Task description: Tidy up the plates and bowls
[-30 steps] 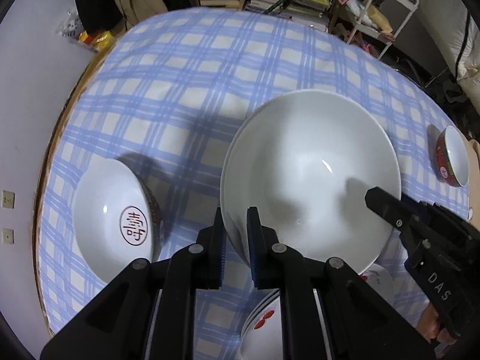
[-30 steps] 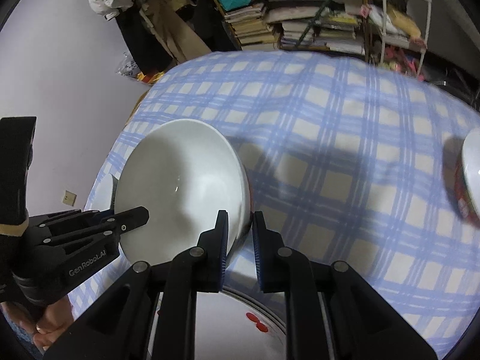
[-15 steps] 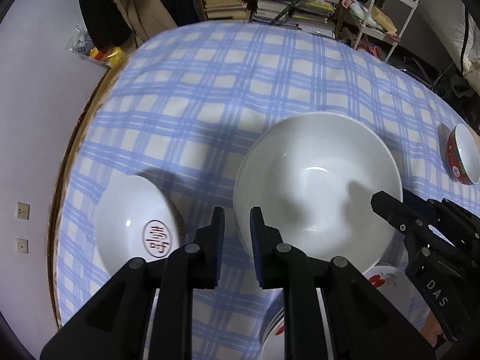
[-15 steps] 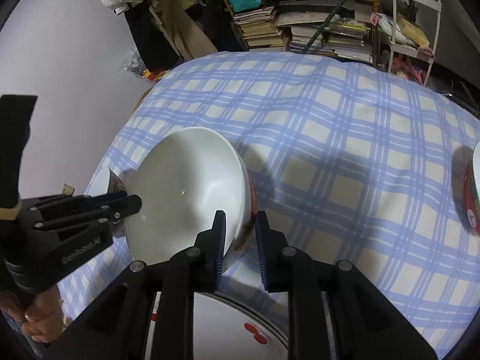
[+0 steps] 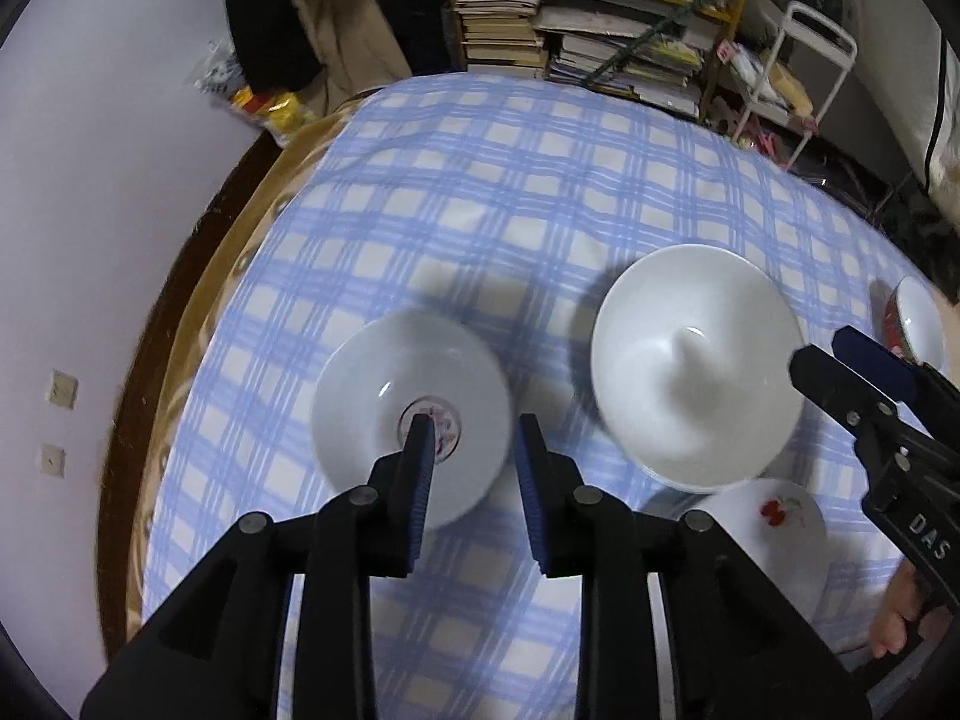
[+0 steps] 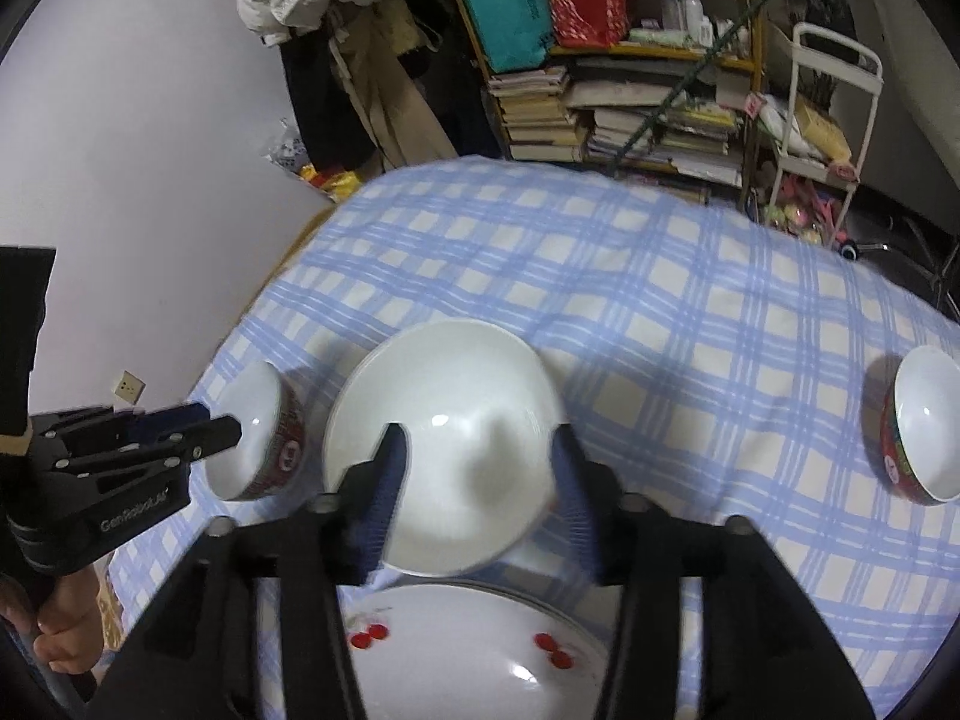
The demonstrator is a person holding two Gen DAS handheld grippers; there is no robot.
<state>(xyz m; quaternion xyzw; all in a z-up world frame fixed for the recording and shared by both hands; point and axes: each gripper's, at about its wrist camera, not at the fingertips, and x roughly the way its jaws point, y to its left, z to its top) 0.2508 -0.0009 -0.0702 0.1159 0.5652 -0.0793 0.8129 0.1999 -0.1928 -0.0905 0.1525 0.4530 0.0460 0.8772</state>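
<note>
A large plain white bowl [image 5: 696,360] [image 6: 444,444] stands on the blue checked tablecloth. A smaller bowl with a red outside and a red mark inside [image 5: 414,414] [image 6: 258,438] stands left of it. My left gripper [image 5: 471,474] is open, above the smaller bowl's near rim. My right gripper [image 6: 474,492] is open, its fingers either side of the large bowl, above it. A stack of white plates with red cherry prints [image 6: 474,648] [image 5: 774,528] lies nearest me. Another red bowl [image 6: 924,426] [image 5: 912,324] stands at the right.
The round table's brown rim [image 5: 180,276] runs along the left by a white wall. Shelves of books [image 6: 630,114] and a white trolley [image 6: 828,120] stand behind the table.
Both grippers let go of the large white bowl, opened and pulled back and up. My left gripper swung left over the smaller bowl. The large bowl now rests on the cloth.
</note>
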